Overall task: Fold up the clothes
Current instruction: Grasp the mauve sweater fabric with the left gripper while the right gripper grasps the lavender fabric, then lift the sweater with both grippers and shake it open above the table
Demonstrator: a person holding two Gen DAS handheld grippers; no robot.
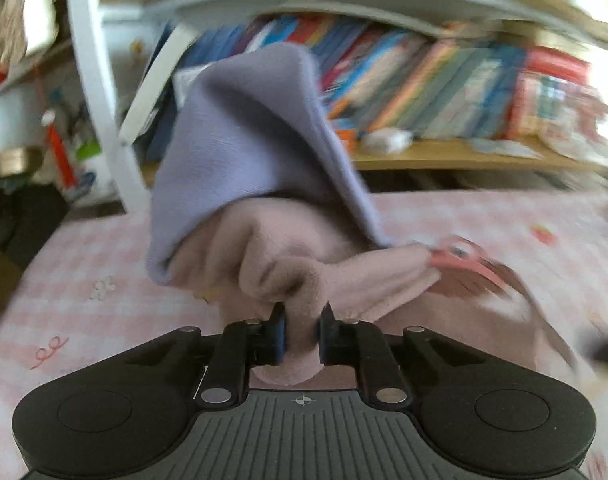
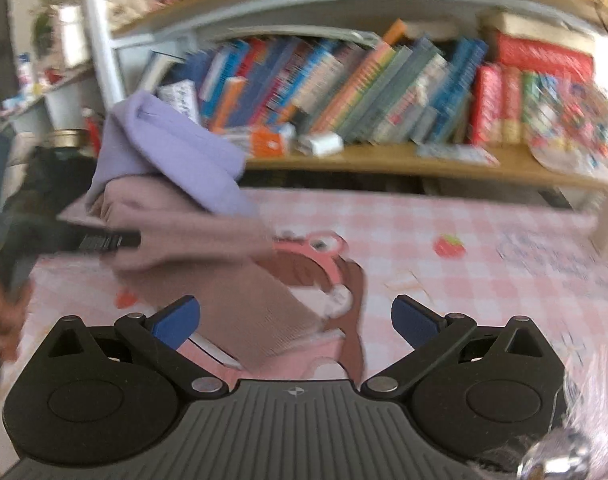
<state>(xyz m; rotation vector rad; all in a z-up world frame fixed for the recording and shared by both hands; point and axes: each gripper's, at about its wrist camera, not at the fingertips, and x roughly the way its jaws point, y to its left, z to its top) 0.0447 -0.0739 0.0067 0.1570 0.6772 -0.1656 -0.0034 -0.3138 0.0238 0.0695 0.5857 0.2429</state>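
Between our left claw (image 1: 302,336) and its blue pads sits a thick roll of the pink garment (image 1: 296,280), pinched tight and lifted off the pink checked counter (image 1: 84,272). A lilac garment (image 1: 240,136) drapes over the top of that raised bunch like a hood, apparently held by nothing but its own weight. To the right the pink cloth stretches down toward its printed cartoon front (image 1: 459,256), which lies on the counter.

Our right claw (image 2: 296,320) stands wide open above the ribbed hem (image 2: 260,320) of the pink garment, holding nothing. Past it the cartoon print (image 2: 323,272) lies spread out, and the cloth rises to the lifted bunch at the counter's far left edge, where the lilac piece (image 2: 168,152) sits on top. Behind the counter runs a bookshelf (image 2: 383,160).

We judge the main risk to be the lilac piece sliding off, or getting folded into the pink one, since both travel together. Our grip is on a wad, not an edge, so any fold made from it may land crooked. Both views are blurred with motion; a fast swing near the left edge could carry cloth over it.
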